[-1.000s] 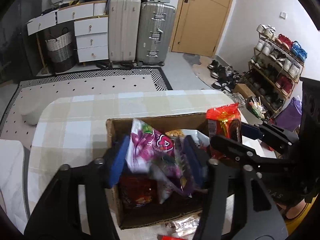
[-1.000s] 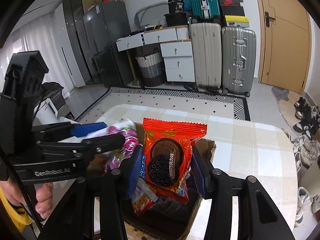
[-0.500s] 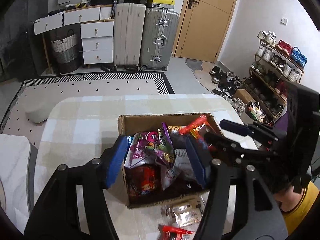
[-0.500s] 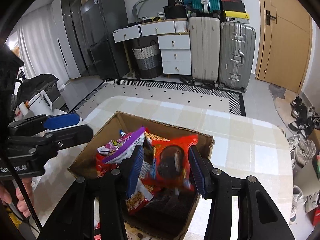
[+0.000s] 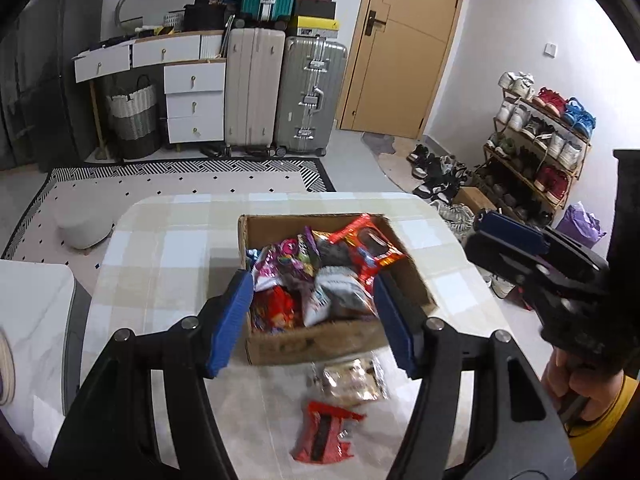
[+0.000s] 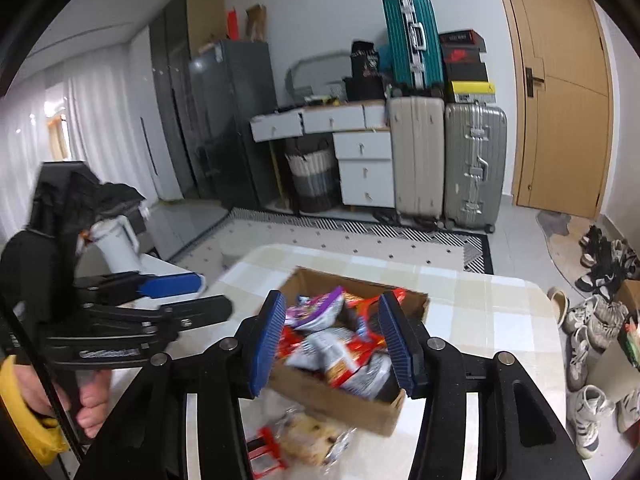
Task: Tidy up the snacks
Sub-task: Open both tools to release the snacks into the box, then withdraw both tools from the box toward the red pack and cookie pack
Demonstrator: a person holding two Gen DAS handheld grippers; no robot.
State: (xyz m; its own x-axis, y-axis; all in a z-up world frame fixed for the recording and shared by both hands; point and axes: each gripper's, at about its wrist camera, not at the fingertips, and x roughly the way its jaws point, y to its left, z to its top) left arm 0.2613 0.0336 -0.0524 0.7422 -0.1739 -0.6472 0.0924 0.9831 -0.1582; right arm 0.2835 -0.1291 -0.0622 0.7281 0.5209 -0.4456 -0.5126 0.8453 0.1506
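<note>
A lived-in home, seemingly an entry or living area. A wooden door stands beside a shoe rack packed with sneakers, and more shoes lie loose on the floor. Suitcases line the wall next to white drawers and a woven laundry basket. A patterned rug covers the floor beyond the checked surface.
</note>
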